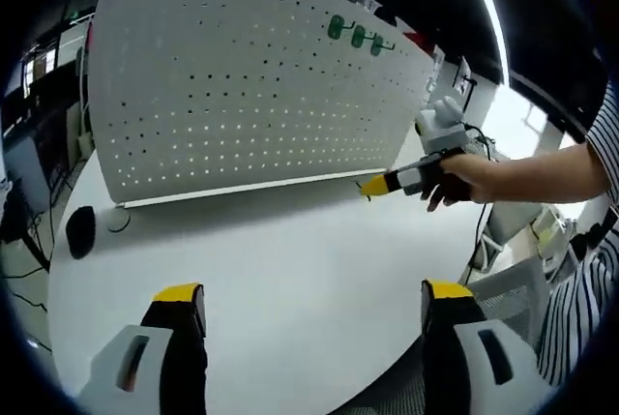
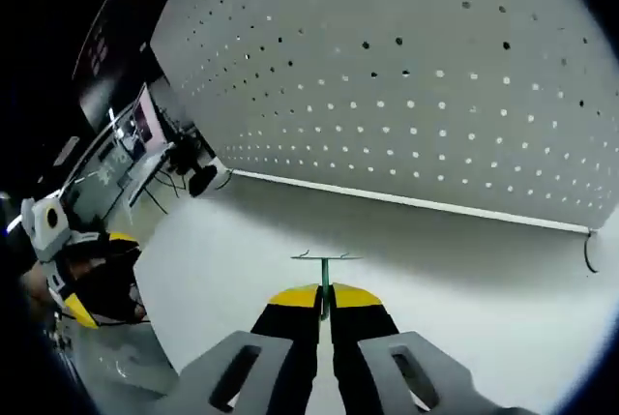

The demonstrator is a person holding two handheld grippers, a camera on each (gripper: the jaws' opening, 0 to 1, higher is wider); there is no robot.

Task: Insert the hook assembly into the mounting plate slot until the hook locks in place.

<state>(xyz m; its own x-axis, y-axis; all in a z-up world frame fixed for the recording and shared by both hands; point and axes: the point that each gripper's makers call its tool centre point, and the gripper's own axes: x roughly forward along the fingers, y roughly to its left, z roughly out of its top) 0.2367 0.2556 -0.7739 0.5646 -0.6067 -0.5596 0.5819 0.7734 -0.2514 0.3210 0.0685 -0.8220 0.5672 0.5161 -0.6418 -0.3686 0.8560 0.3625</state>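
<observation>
Right tool (image 2: 324, 301) pinches green hook (image 2: 325, 270) toward pegboard (image 2: 406, 96); left tool (image 1: 314, 297) gapes wide.

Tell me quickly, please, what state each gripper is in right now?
Left gripper: open, jaws wide apart over the white table, holding nothing.
Right gripper: closed on a green hook, facing the pegboard.

Pegboard (image 1: 242, 86): I read no txt, no label, no nos.
Grippers' yellow tips: I see no markings.
Monitors (image 2: 135, 139) in bkgd: too small/blurred, nothing legible to me.
</observation>
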